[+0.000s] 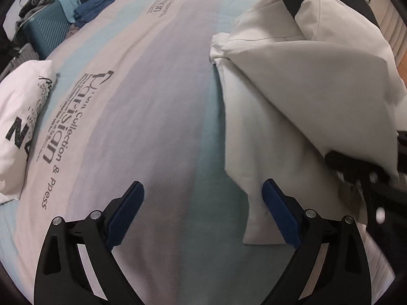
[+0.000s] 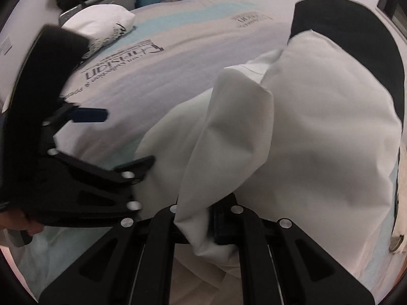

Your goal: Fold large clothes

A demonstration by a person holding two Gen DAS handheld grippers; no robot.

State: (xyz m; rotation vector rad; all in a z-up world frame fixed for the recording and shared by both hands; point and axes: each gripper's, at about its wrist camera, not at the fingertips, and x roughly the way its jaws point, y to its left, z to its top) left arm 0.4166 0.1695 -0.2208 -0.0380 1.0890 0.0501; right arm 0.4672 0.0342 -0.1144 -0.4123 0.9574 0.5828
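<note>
1. Right claw [image 2: 211,225] clamped tight on a bunched fold of the white garment [image 2: 292,132], cloth pinched between the black jaws and spilling out below them.
2. Left claw [image 1: 203,213] wide apart, blue pads [image 1: 127,216] with nothing between them, hanging over bare bedspread [image 1: 157,117] just left of the garment's lower corner.
3. Same left claw seen from the right wrist view [image 2: 122,139] too, off to the left, a bit blurred, one blue pad [image 2: 89,115] sticking out over the bed, the other finger right by the edge of the cloth. Contact or not, hard to say.
4. Garment itself: white with a black section [image 1: 325,2] up top, lifted and draped in big folds on the right side of the bed, lower part trailing down onto the bedspread.
5. Bedspread pale with light blue and grey stripes and dark printed lettering [image 1: 66,124].
6. White pillow [image 1: 20,122] with black print at the left edge of the bed.
7. Far corner: teal suitcase [image 1: 45,30] with a pile of blue clothes [image 1: 91,7] next to it.
</note>
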